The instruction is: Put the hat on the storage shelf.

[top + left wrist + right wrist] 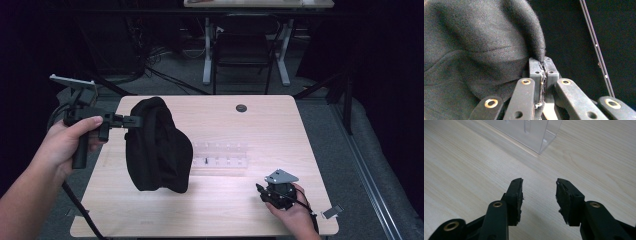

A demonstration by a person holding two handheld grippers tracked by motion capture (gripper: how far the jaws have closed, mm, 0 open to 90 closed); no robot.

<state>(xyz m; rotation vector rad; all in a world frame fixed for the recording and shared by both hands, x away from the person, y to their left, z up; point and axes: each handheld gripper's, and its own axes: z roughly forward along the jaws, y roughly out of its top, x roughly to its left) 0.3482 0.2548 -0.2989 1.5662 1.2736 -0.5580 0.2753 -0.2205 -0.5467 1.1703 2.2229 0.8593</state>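
The left gripper's (543, 72) fingers (535, 71) pinch the black cloth's (157, 145) edge; the high view shows it hanging above the worktop (240, 210). The right gripper (539, 195) gapes empty near a clear plastic holder (534, 132).

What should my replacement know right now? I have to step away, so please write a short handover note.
Left tool: shut on the black cloth, pinching a fold at its upper edge; the cloth hangs lifted, its lower end at the light wood table.
Right tool: open, holding nothing, low over the table at the near right, pointed toward the clear plastic rack.
Done: cloth gripped and raised.
Left: probably take a second edge with the right tool, then spread or fold the cloth. Where it should end up cannot be told.
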